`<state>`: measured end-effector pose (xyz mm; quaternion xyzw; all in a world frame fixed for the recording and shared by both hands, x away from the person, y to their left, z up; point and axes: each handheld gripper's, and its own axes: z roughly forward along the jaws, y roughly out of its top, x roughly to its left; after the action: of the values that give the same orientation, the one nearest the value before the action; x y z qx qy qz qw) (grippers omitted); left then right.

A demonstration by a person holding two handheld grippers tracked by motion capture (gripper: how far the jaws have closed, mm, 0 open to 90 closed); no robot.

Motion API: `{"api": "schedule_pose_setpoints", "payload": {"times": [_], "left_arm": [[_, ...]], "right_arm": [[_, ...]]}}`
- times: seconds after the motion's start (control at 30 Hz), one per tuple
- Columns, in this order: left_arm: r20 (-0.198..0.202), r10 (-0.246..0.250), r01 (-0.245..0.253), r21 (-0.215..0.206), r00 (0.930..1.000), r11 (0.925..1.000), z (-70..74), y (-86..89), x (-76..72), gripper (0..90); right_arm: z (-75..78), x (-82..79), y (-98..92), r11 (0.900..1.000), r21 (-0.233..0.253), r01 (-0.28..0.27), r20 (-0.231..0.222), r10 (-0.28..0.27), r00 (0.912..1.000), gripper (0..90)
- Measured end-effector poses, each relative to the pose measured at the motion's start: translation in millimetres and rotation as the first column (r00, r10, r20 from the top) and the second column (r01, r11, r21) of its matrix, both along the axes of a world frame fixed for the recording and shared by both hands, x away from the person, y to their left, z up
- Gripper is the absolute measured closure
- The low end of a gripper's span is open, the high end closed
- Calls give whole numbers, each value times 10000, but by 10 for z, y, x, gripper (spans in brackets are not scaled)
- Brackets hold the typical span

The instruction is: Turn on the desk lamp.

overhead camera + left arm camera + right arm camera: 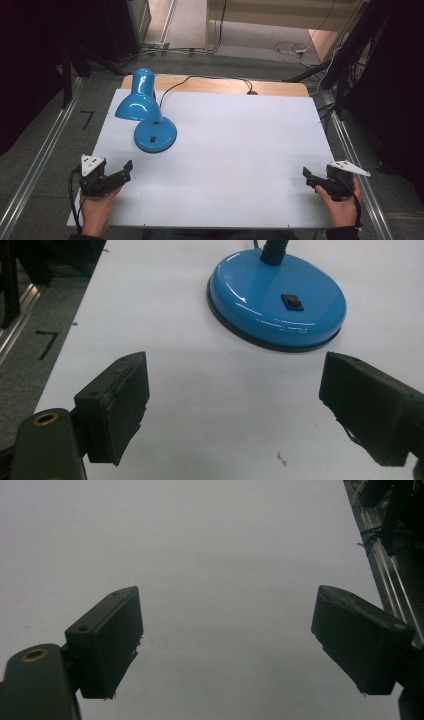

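Fingers of left gripper [235,405] and right gripper [227,645] spread wide, grasping nothing; blue desk lamp [145,112] upper left of high view on white table [240,150]; likely approach left-handed, centring on lamp's rocker switch [292,301].

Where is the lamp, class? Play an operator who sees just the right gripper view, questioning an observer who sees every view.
Operator: My view has bare white board. Is anything on it?
Observer: Yes, a glossy blue metal desk lamp stands at the white table board's far left.
Operator: Which hand-held gripper is nearer it?
Observer: The left hand-held gripper; its jaws stand open, pointing at the lamp's round blue base.
Operator: Any switch?
Observer: A small black rocker switch sits on top of the base.
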<state>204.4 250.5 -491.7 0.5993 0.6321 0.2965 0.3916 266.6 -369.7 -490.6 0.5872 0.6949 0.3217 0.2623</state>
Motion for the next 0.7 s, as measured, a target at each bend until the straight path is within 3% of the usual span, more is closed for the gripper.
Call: {"api": "schedule_pose_setpoints", "payload": {"times": [0.4, 0.7], "left_arm": [[-108, -261, 262, 114, 9996, 9996, -11, -96, 79, 134], [-78, -152, 152, 81, 9999, 9999, -13, -87, 109, 133]], "right_arm": [[-1, -5, -11, 9999, 101, 114, -139, -113, 9998, 116], [-14, 11, -4, 9999, 92, 62, -208, -60, 9998, 116]]}}
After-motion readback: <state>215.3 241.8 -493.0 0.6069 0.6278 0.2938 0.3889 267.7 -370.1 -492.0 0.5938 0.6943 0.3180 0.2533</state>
